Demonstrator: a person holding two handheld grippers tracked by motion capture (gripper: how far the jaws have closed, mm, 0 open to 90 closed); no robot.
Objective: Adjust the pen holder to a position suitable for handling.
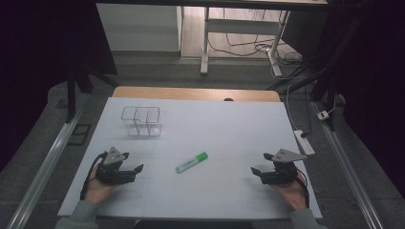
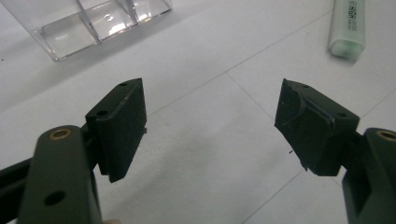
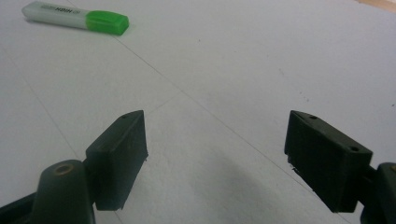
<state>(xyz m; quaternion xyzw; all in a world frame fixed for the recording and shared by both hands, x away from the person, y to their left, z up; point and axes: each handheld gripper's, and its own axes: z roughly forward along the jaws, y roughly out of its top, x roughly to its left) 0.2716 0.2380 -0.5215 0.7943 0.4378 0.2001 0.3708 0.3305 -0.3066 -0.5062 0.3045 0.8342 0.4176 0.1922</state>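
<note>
Grippers, left gripper [image 1: 135, 168] and right gripper [image 1: 257, 171], are resting wide-jawed and empty either side of the highlighter [image 1: 191, 162], seemingly readying to move it toward the clear organizer [image 1: 140, 120].

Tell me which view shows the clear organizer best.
The high view: the whole clear organizer shows, compartments and all, standing on the white table. The left gripper view catches just its lower part at the top edge.

Highlighter [image 1: 191, 162], clear organizer [image 1: 141, 120], table [image 1: 229, 129]
</note>
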